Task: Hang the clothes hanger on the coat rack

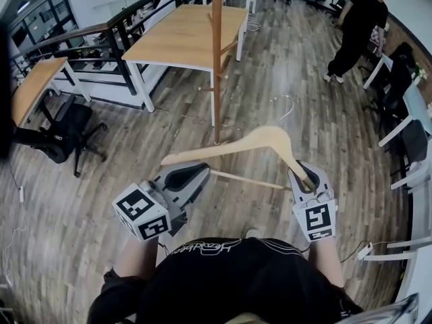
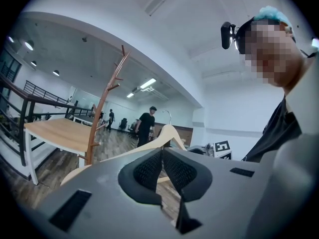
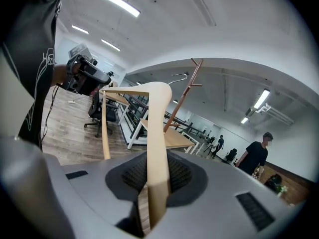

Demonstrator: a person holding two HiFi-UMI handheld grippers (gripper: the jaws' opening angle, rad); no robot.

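We hold both grippers out ahead of our chest, side by side. Our right gripper (image 1: 302,181) clamps one end of the pale wooden clothes hanger (image 1: 256,139), which hangs crosswise in the air, its wire hook toward the tall brown wooden coat rack (image 1: 216,59), well apart. Our left gripper (image 2: 162,154) has its jaws together and empty, near the hanger's other end.

Coat rack (image 1: 216,59) top beyond upper edge
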